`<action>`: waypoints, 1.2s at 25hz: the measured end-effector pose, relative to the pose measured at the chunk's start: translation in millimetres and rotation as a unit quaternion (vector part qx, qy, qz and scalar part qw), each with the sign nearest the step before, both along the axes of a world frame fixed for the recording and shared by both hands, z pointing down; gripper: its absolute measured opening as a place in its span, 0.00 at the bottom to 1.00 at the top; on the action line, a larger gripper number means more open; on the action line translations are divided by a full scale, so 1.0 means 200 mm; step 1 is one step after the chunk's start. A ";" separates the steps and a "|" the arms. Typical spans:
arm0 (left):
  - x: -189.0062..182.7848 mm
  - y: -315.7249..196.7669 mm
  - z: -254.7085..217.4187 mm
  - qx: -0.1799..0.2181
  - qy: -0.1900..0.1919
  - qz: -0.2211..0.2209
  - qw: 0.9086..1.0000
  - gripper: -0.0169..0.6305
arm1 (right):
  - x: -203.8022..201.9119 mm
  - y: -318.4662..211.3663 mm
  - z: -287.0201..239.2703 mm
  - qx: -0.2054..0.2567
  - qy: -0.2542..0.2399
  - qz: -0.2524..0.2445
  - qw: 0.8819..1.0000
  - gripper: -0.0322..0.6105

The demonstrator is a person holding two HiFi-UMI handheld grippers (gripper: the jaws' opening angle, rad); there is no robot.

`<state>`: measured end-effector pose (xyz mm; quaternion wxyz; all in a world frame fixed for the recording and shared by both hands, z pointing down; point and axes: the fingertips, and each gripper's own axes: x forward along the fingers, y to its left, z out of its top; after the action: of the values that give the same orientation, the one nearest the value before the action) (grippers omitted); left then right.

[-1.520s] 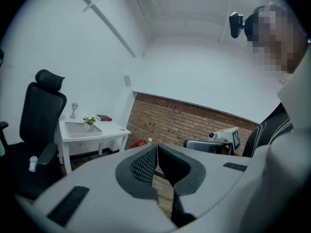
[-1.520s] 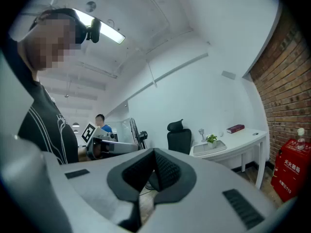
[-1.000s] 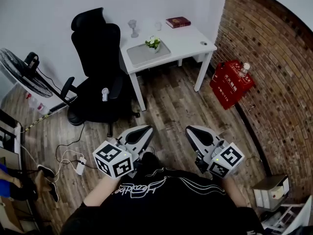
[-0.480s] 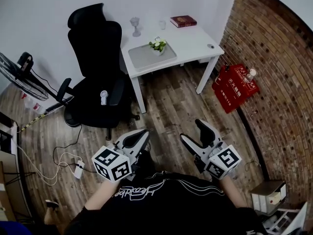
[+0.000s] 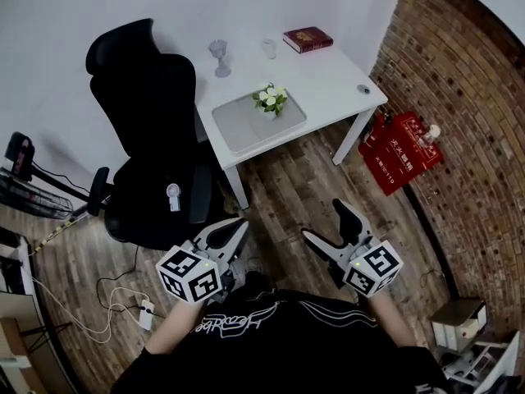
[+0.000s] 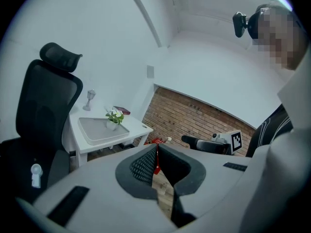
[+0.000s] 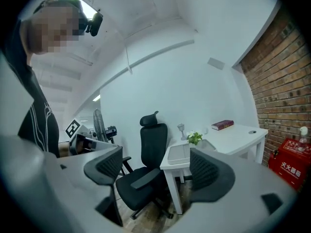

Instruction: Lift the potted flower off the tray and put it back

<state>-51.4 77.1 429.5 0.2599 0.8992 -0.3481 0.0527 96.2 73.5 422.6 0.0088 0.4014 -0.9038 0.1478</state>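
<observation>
A potted flower [image 5: 270, 99] with white blooms stands at the back right corner of a grey tray [image 5: 250, 125] on a white table [image 5: 328, 76]. Both grippers hang over the wooden floor, well short of the table. My left gripper [image 5: 235, 227] is shut with nothing in it. My right gripper [image 5: 328, 224] has its jaws opening, and nothing is between them. The left gripper view shows the flower [image 6: 114, 116] and tray [image 6: 99, 130] far beyond the closed left gripper [image 6: 156, 149]. Between the spread fingers of the right gripper [image 7: 158, 169], the flower [image 7: 195, 138] and tray [image 7: 179, 152] appear in the distance.
A black office chair [image 5: 152, 138] stands left of the table. On the table are a goblet [image 5: 219, 56], a small glass [image 5: 269, 48] and a dark red book [image 5: 308, 38]. A red crate [image 5: 399, 153] leans by the brick wall [image 5: 467, 121]. Cables [image 5: 107, 302] lie on the floor at the left.
The table and chair have come nearer as the person walks toward them. The right gripper's jaws have gone from shut to wide apart. The left gripper stays shut.
</observation>
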 end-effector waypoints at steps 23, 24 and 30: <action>-0.33 -1.11 0.14 -0.030 -0.020 -0.021 0.999 0.08 | -0.21 -1.30 0.40 -0.055 0.114 0.001 0.992 0.72; -0.33 -1.16 0.13 -0.030 -0.021 -0.029 0.999 0.08 | -0.20 -1.36 0.42 -0.056 0.120 -0.002 0.991 0.72; -0.36 -1.41 0.10 -0.018 -0.026 -0.068 0.997 0.08 | -0.19 -1.65 0.57 -0.066 0.157 -0.028 0.985 0.73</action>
<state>-123.2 -204.5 449.1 0.2701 0.8669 -0.4139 0.0650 58.6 -256.7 536.7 0.1815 0.3924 -0.8904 0.1421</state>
